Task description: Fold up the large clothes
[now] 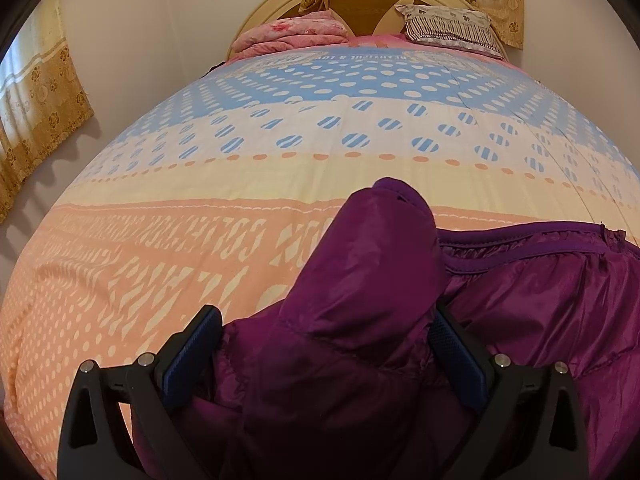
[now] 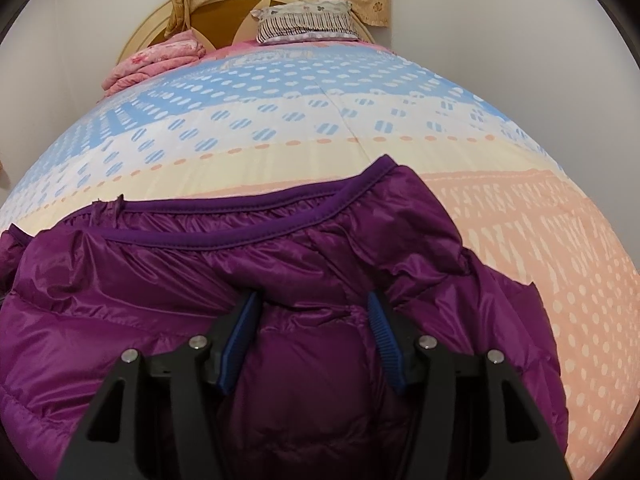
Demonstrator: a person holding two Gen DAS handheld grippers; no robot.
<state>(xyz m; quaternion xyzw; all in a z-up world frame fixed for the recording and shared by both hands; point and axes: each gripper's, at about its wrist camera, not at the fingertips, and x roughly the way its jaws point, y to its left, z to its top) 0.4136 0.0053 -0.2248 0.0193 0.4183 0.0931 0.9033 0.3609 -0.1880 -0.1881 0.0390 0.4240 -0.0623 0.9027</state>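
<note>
Nearest in the left wrist view, the left gripper (image 1: pixel 326 334) has its jaws spread wide around a thick bunch of the purple puffer jacket (image 1: pixel 352 320). The right pad lies against the fabric; the left pad stands at the edge of the bunch, and whether it presses cannot be told, so a firm grip is not certain. The bunch rises between the jaws as a rounded hump whose tip points away toward the far end of the bed.

In the right wrist view, the right gripper (image 2: pixel 314 320) has its jaws about half apart with a fold of the same jacket bulging up between the blue pads (image 2: pixel 236 344). Both pads sit against the quilted cloth, and they appear to clamp it.

The jacket lies on the near part of the bed, spread left to right, its shiny quilted body nearest and its darker bound hem (image 2: pixel 256 200) running across the far edge. A short zipper end (image 1: pixel 618 236) shows at the right in the left wrist view.

Under it is the bedspread (image 1: pixel 160 260), peach with pale lettering near, then a cream band, then blue with white dots farther off.

At the far end sit a folded pink blanket (image 1: pixel 288 34) on the left and a striped pillow (image 1: pixel 450 26) on the right, against a rounded headboard (image 1: pixel 360 0). Gold patterned curtains (image 1: pixel 40 92) hang beyond.
</note>
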